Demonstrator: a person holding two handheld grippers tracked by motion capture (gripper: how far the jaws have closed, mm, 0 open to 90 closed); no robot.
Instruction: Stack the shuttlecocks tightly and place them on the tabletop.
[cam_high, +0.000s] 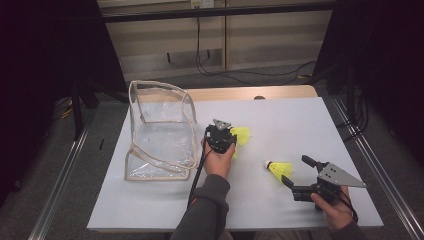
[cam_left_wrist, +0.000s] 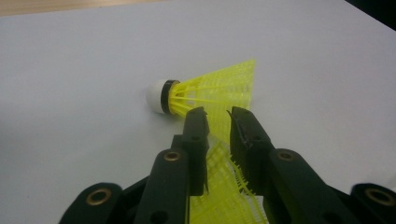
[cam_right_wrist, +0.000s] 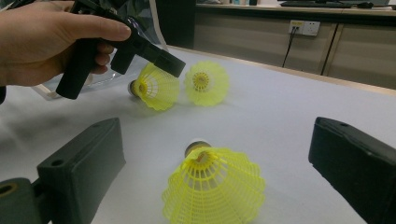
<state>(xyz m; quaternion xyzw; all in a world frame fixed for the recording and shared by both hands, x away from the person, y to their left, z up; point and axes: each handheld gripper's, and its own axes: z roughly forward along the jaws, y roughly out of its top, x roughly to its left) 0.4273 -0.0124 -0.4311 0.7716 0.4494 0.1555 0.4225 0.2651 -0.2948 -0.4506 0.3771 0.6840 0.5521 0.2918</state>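
Three yellow plastic shuttlecocks on the white table (cam_high: 300, 120), counted from the right gripper view: one near shuttlecock (cam_right_wrist: 212, 184) lying between the wide-open jaws of the right gripper (cam_high: 296, 175), nothing held there. Two more farther off by the left gripper (cam_high: 231, 137): one pinched shuttlecock (cam_right_wrist: 154, 87), one loose shuttlecock (cam_right_wrist: 207, 83) just beside it.

Left gripper nearly closed, jaws narrowed onto the mesh skirt (cam_left_wrist: 224, 186) of the pinched one, skirt edge squeezed between the pads. Loose one lying ahead on its side in the left gripper view (cam_left_wrist: 210, 93), cork end left.

One clear zip pouch (cam_high: 160, 132) standing open at the table's left.

Handling guess: featherlight, springy skirt that squashes and bounces back, so pretty forgiving. Probably slippery and round at the cork, so skirt rim looks like the better grab, gentle squeeze. Easily knocked rolling
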